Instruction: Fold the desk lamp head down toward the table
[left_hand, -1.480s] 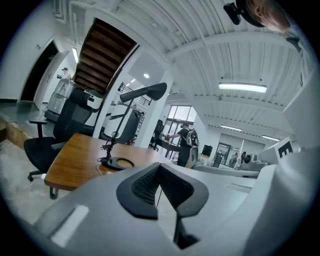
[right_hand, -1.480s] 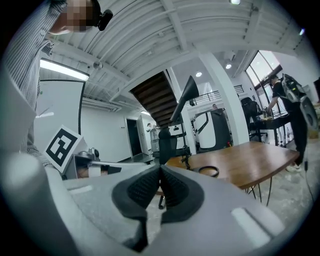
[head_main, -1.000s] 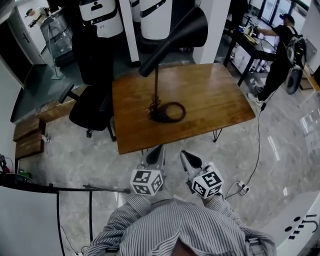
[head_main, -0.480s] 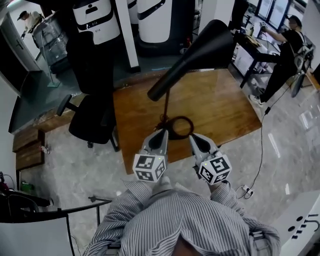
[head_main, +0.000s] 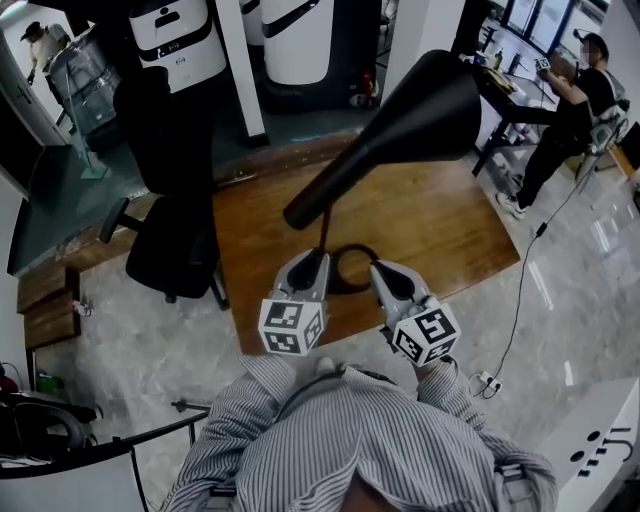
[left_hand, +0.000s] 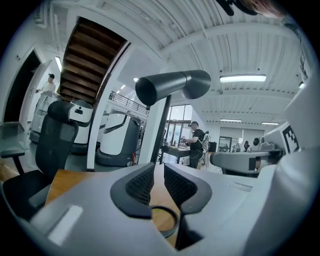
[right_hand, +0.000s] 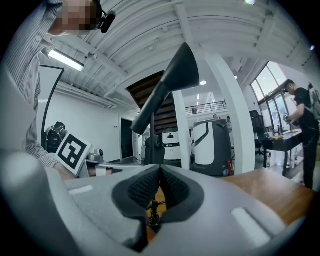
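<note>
Two grippers are hovering side by side above the near edge of the desk, both pointing at the desk lamp just ahead of them. We are recording the left gripper with its jaws opening: a narrow gap is showing between the ribbed pads and nothing is sitting in it. We are recording the right gripper with its jaws clenched together on nothing. The lamp's ring base is lying flat on the wood just beyond the two sets of jaws, with the thin stem rising upright from it. The lamp head is sitting raised, well clear of the desk, slanting up to the right with its wide mouth uppermost. We are also noting an office chair at the desk's left side.
</note>
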